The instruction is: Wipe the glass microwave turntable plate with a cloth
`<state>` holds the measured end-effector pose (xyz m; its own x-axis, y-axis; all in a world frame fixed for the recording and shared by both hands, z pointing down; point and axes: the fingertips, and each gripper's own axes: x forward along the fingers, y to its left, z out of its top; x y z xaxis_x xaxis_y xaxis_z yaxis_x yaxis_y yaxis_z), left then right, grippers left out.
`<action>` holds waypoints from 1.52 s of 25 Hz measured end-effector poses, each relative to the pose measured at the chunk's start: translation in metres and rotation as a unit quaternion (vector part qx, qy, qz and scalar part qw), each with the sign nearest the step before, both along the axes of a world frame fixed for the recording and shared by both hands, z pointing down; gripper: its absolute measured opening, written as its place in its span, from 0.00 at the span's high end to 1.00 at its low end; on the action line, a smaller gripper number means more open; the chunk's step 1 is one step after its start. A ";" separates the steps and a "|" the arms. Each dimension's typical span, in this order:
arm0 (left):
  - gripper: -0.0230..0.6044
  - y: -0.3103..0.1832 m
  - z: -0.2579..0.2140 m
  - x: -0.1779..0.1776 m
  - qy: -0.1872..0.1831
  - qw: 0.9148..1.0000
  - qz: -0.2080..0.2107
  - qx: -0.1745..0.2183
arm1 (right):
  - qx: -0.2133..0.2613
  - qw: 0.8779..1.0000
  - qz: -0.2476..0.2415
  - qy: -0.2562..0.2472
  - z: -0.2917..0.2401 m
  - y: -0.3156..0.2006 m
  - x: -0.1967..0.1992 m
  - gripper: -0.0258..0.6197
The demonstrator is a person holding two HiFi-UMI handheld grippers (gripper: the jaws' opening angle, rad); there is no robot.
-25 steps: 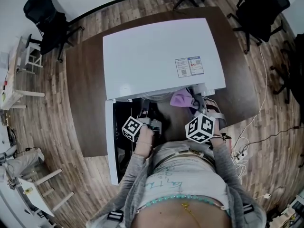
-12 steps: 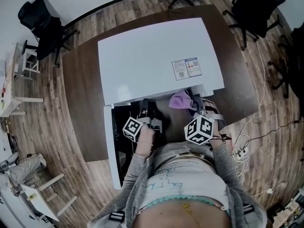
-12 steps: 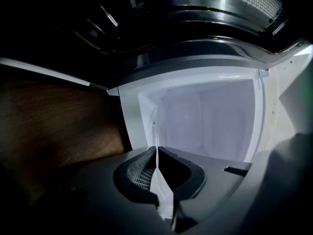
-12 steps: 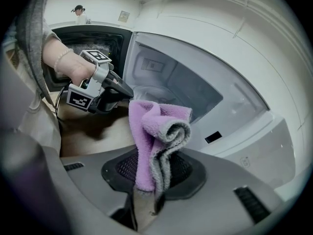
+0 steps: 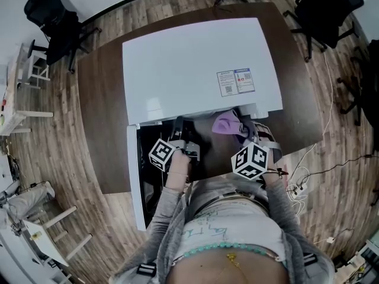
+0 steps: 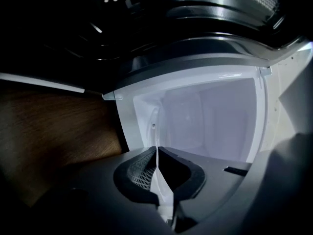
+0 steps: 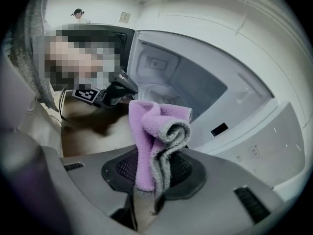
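A white microwave (image 5: 195, 64) stands on the brown table with its door (image 5: 132, 176) swung open at the left. My left gripper (image 5: 177, 128) reaches level into the cavity's mouth. In the left gripper view its jaws (image 6: 157, 153) are shut on a thin, pale, translucent edge that looks like the glass plate's rim (image 6: 161, 190); the rest of the plate is hidden. My right gripper (image 5: 240, 134) points down in front of the opening, shut on a bunched purple cloth (image 7: 155, 126), which also shows in the head view (image 5: 225, 123). The right gripper view catches the left gripper (image 7: 120, 91) at the cavity.
The pale cavity walls (image 6: 210, 116) lie ahead of the left jaws, with brown table top (image 6: 54, 126) beside them. The microwave's control panel (image 7: 254, 151) is on the right. Office chairs (image 5: 50, 16) stand beyond the table and cables (image 5: 299, 185) lie on the floor at right.
Both grippers keep their places and grips; only the head view has shifted slightly.
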<state>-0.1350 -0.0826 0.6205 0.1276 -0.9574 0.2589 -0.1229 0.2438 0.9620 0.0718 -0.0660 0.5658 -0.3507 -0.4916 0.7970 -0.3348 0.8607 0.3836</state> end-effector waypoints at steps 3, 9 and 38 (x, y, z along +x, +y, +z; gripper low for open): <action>0.93 -0.005 -0.001 -0.003 -0.003 1.000 -0.003 0.004 | 0.002 1.000 0.004 -0.004 0.000 -0.002 0.003 0.78; 0.93 -0.018 -0.001 -0.002 -0.012 1.000 -0.005 0.004 | 0.000 1.000 0.017 -0.014 -0.003 -0.001 0.007 0.78; 0.93 0.003 -0.028 0.036 -0.229 0.965 0.126 0.007 | -0.022 0.995 0.032 -0.094 -0.011 0.001 -0.007 0.78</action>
<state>-0.0989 -0.0799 0.5921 0.2316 -0.9146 0.3314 -0.5895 0.1390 0.7957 0.0652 -0.0655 0.5545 -0.4639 -0.4841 0.7419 -0.4517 0.8497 0.2720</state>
